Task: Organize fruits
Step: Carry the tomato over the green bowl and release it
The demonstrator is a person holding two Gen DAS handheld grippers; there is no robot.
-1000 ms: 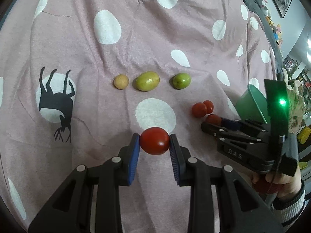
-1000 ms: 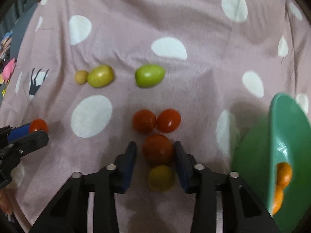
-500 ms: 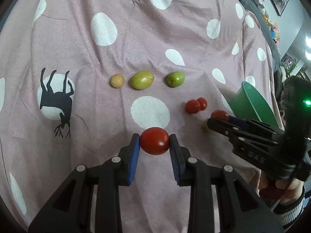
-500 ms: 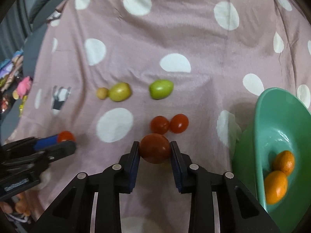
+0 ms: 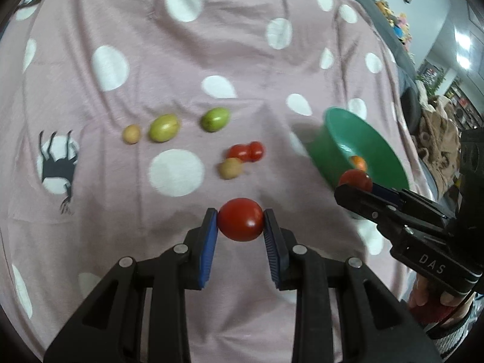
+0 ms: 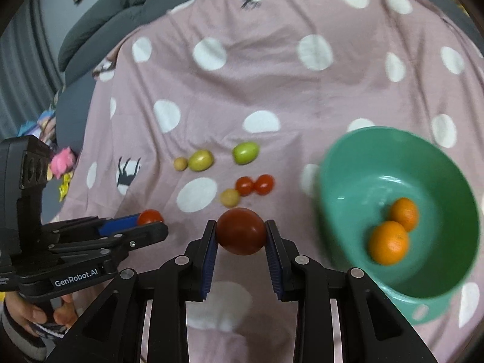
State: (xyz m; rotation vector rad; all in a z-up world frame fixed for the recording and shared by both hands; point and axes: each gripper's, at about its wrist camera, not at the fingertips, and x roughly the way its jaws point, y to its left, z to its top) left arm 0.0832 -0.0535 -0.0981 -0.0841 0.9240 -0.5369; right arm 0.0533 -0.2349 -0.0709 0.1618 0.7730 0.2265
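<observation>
My left gripper (image 5: 241, 225) is shut on a red tomato (image 5: 240, 219), held above the pink dotted cloth. My right gripper (image 6: 241, 233) is shut on a darker red tomato (image 6: 241, 230), also lifted. It shows at the right of the left wrist view (image 5: 355, 184), near the green bowl (image 5: 329, 145). The bowl (image 6: 341, 163) holds two oranges (image 6: 390, 242). On the cloth lie two small red tomatoes (image 6: 254, 185), a small yellowish fruit (image 6: 230, 197) beside them, two green fruits (image 6: 245, 152) (image 6: 200, 160) and a small tan fruit (image 6: 180, 163).
The pink cloth (image 5: 181, 60) with white dots and a black deer print (image 5: 57, 166) covers the whole surface. A grey sofa back (image 6: 90, 30) and small toys (image 6: 62, 163) lie beyond its left edge.
Both grippers have lifted and pulled back with their tomatoes. The right one has swung toward the green bowl, uncovering the yellowish fruit it stood over.
</observation>
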